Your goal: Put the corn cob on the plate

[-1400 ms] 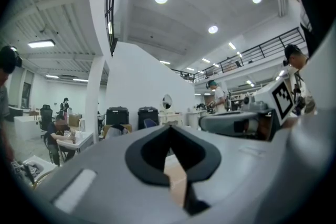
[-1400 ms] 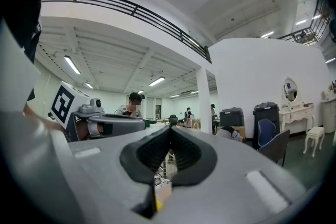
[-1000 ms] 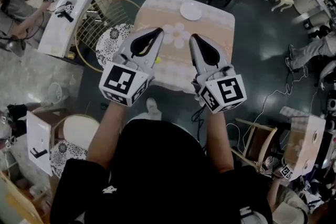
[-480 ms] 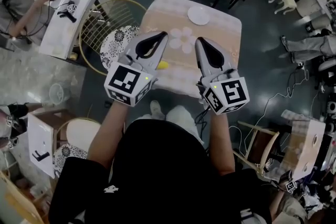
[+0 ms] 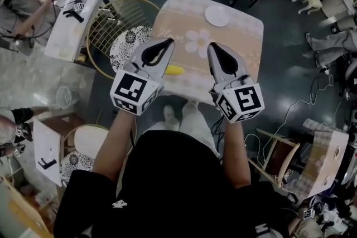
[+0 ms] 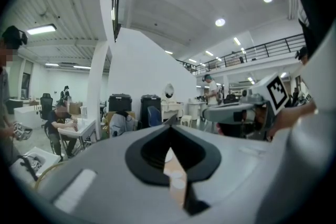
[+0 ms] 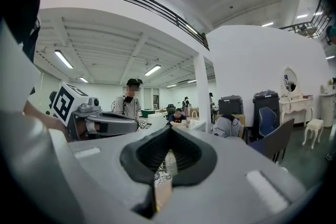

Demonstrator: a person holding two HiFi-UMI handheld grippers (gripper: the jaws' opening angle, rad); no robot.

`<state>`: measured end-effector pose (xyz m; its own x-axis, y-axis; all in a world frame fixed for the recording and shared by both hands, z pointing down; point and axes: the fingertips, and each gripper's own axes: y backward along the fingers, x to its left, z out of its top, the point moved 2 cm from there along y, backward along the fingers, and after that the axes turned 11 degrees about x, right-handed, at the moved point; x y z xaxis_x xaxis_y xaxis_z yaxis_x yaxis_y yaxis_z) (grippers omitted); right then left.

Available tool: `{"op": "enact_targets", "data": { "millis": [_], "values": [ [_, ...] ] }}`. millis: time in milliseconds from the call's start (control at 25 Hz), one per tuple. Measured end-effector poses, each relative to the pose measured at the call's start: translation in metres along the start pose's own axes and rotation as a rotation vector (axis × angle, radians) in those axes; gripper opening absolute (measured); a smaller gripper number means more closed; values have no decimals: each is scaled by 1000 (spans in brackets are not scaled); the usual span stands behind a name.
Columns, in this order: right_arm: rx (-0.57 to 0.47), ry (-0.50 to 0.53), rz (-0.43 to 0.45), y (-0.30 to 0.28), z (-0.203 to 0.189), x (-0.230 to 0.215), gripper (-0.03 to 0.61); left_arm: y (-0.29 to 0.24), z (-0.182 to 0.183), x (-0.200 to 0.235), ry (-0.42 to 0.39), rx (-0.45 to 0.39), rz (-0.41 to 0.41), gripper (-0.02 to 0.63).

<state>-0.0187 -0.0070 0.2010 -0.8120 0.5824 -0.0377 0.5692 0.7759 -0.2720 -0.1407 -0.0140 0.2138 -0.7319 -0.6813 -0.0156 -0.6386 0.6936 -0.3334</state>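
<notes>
- Nearest me, two bare forearms reach forward out of black sleeves, each hand tucked behind a gripper's marker cube.
- My left gripper (image 5: 168, 40) is pressed together with nothing in it. Its own view shows the jaw tips meeting, with only the room beyond.
- My right gripper (image 5: 213, 46) is pressed together and empty too. It sits about level with the left one and apart from it.
- Both hover over the near half of the desk (image 5: 245, 36) and point away from me.
- The corn cob (image 5: 174, 70) lies flat on the desk close to its near edge. It is between the two grippers and just beside the left one, which overlaps its left end in the head view.
- Its long axis runs left to right across the picture, roughly along the desk's near edge. The end I can see points toward the right gripper.
- I cannot tell which end is the tapered one.
- The white plate (image 5: 217, 15) sits at the far side of the desk, well apart from the cob.
- A round wire chair (image 5: 109, 17) stands just left of the desk.
</notes>
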Motion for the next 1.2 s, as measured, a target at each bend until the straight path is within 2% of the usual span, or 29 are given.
{"op": "enact_targets", "data": {
  "millis": [160,320,400,560,840,1000,1200],
  "values": [
    [36,-11,39,-16,-13,-6,2,-5,-18,12,21,49,15,5],
    [83,-19,84,-41,-31,-10,2,-11,-49,34,86,114,27,5],
    [103,-8,111,-53,-42,-9,2,-14,-66,45,94,148,31,5],
    [168,14,176,-72,-71,-8,2,-25,-101,51,85,232,-1,8],
    [293,10,269,-100,-130,-5,3,-41,-159,55,51,383,-40,61],
    [352,20,321,-111,-157,2,22,-44,-188,53,50,455,-65,96],
    [430,41,372,-120,-187,9,55,-48,-222,47,1,553,-120,138]
  ]
}}
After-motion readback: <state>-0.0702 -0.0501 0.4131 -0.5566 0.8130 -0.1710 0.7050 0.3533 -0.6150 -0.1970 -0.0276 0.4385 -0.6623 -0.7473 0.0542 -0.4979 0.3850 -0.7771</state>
